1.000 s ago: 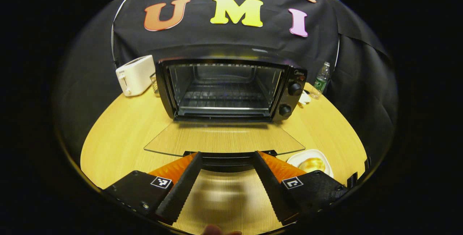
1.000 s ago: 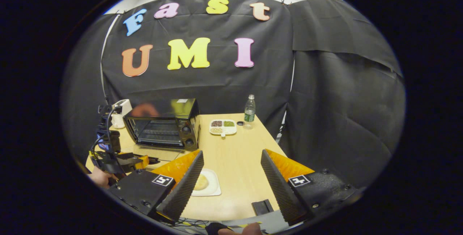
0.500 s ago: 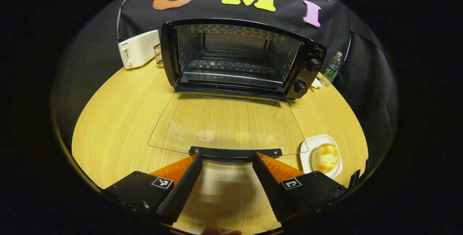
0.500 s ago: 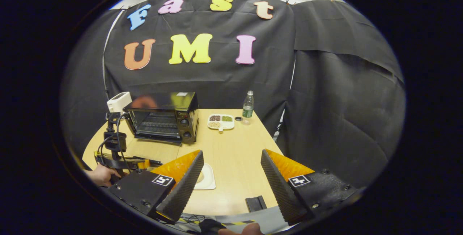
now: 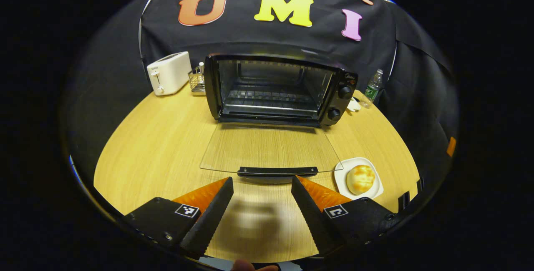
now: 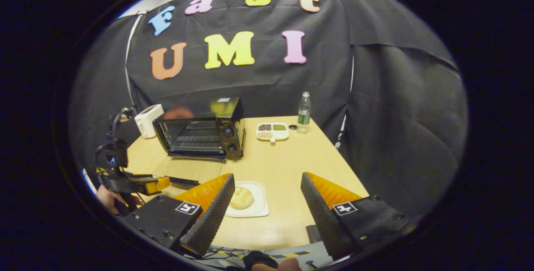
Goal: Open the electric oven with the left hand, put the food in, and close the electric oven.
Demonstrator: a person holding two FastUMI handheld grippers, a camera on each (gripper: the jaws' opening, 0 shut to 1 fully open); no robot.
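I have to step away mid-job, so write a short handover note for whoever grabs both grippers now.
Left gripper: open, holding nothing, just short of the black handle of the glass door.
Right gripper: open, holding nothing, above the table, with the bun ahead of it.
Black electric oven: at the back of the wooden table, glass door folded flat down, wire rack bare.
Round golden bun: on its white square plate, right of the door's front corner.
Done: oven opened.
Left: pick up the bun, probably with the right gripper, set it on the rack, then lift the door shut.
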